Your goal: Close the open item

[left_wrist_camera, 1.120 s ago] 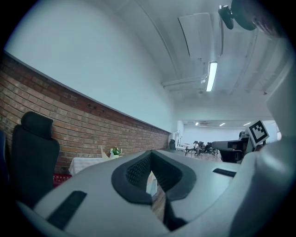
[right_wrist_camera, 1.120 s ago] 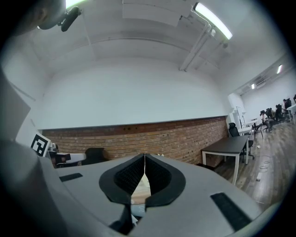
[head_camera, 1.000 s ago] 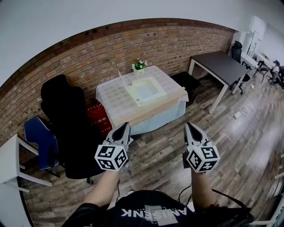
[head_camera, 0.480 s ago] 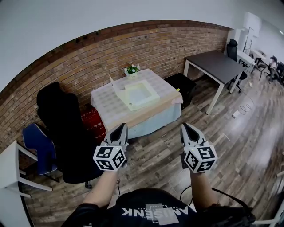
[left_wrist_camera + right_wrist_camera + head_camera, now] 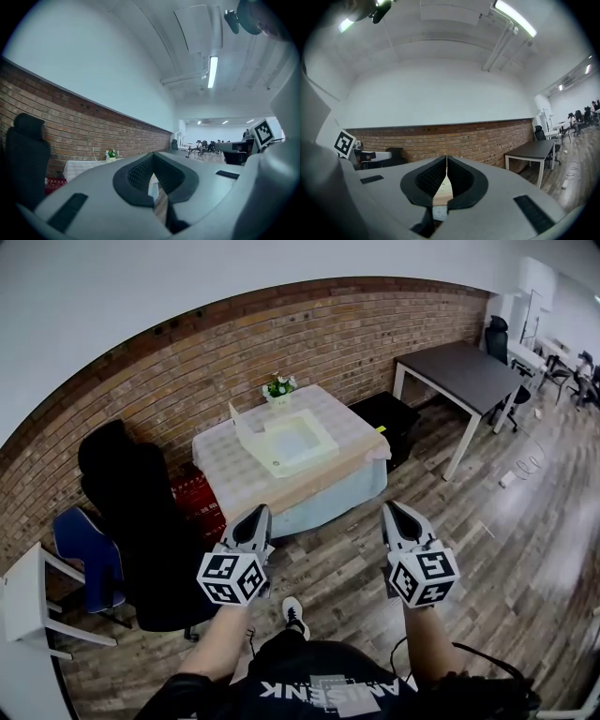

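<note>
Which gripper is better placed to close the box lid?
Left, marginally: the left gripper lines up nearer the raised lid on the box's left side. Both shut, empty, short of the table.

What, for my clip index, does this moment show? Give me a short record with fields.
target: open white box, lid raised, on the cloth-covered table
beside it: flower pot
left hand-held gripper: shut, empty
right hand-held gripper: shut, empty
contact: none, both grippers are short of the table
surroundings: black chair, dark desk, brick wall
</note>
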Available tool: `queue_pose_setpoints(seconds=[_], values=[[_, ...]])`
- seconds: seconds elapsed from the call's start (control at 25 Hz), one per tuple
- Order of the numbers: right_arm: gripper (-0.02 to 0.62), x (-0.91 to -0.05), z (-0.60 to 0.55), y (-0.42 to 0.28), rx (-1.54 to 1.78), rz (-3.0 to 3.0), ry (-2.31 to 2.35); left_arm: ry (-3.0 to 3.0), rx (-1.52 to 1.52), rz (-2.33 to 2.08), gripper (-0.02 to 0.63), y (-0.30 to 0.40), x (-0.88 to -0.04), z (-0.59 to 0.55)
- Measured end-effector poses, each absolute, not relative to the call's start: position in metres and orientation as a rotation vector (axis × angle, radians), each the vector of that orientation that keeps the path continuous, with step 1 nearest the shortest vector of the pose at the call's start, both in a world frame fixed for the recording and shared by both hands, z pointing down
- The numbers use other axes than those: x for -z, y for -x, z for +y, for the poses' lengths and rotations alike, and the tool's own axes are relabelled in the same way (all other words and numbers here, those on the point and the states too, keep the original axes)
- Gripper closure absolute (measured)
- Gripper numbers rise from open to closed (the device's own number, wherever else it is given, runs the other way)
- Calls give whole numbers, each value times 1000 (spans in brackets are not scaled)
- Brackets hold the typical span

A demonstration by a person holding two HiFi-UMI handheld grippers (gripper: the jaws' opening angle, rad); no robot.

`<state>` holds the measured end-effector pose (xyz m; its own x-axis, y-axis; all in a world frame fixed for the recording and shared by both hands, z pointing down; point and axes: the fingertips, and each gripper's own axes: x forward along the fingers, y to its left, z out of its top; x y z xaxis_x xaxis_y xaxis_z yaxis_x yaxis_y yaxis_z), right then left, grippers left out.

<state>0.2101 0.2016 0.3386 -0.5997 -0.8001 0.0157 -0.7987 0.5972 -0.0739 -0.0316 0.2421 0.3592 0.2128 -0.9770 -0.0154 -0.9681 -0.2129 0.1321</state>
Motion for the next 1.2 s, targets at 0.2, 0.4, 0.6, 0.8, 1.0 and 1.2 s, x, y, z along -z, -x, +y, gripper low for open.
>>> queue_pose_setpoints(seconds=[0.2, 0.4, 0.6, 0.8, 1.0, 1.2], values=[[552, -337, 167, -199, 109, 2776, 1409, -2357, 172, -1922, 594, 48, -362, 204], [552, -337, 128, -178, 111, 2790, 1417, -2329, 183, -1926, 594, 71, -368, 161], [552, -341, 83, -156, 125, 2796, 1422, -2334, 177, -1934, 594, 93, -369, 116], [552, -344, 39, -129, 150, 2813, 1424, -2309, 170, -1956, 594, 121, -373, 75], [552, -347, 2, -101, 140, 2844, 1431, -2269, 162, -1965, 594, 153, -382, 42], [552, -348, -32, -73, 153, 2858, 1445, -2255, 171, -1970, 594, 185, -380, 9]])
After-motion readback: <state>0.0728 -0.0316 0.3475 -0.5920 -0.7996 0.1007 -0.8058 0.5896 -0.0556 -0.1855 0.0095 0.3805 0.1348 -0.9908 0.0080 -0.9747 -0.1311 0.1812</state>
